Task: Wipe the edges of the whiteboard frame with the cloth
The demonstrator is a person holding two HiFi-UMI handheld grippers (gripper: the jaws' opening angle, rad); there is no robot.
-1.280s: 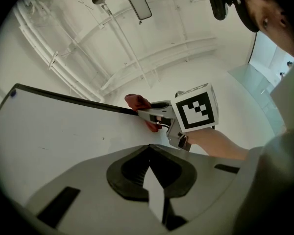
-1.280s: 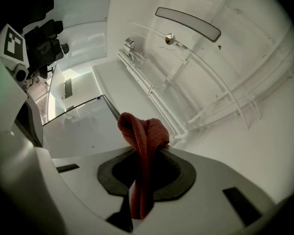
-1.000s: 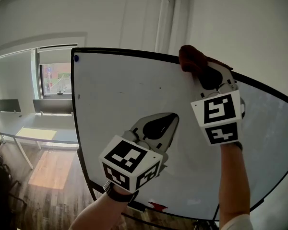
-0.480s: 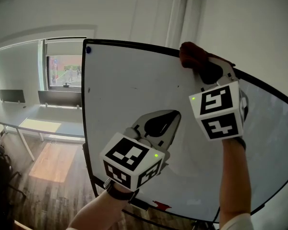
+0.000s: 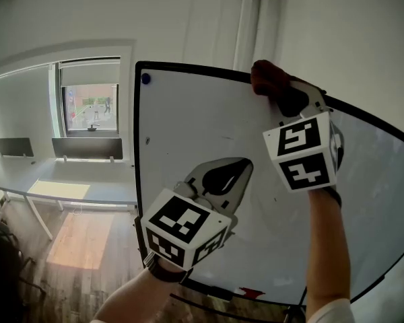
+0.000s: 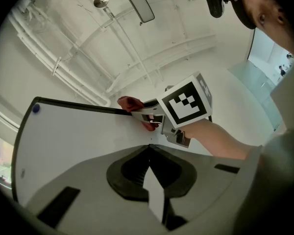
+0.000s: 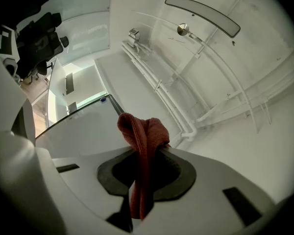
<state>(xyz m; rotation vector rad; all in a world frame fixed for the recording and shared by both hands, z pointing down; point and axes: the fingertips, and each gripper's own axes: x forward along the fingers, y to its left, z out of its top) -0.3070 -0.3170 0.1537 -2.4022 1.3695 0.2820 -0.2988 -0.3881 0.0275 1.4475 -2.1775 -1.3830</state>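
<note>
A whiteboard [image 5: 209,140] with a thin black frame [image 5: 188,69] stands tilted in the head view. My right gripper [image 5: 273,86] is shut on a red cloth [image 5: 264,76], and the cloth presses on the frame's top edge. In the right gripper view the red cloth [image 7: 142,146] hangs pinched between the jaws, with the board's top edge [image 7: 112,103] running away beyond it. My left gripper [image 5: 239,163] is shut and empty, its tips against the board's face below the cloth. The left gripper view shows the right gripper [image 6: 147,115], the cloth [image 6: 130,103] and the frame [image 6: 78,104].
A blue magnet [image 5: 145,79] sits in the board's top left corner. A red item [image 5: 250,293] lies on the bottom tray. A window [image 5: 91,110] and long desks [image 5: 60,190] are at left; a white wall with pipes [image 5: 246,19] stands behind the board.
The board has shifted right in the head view, so its left edge sits nearer the grippers. The right gripper with the cloth stays on the top edge; the left gripper holds still.
</note>
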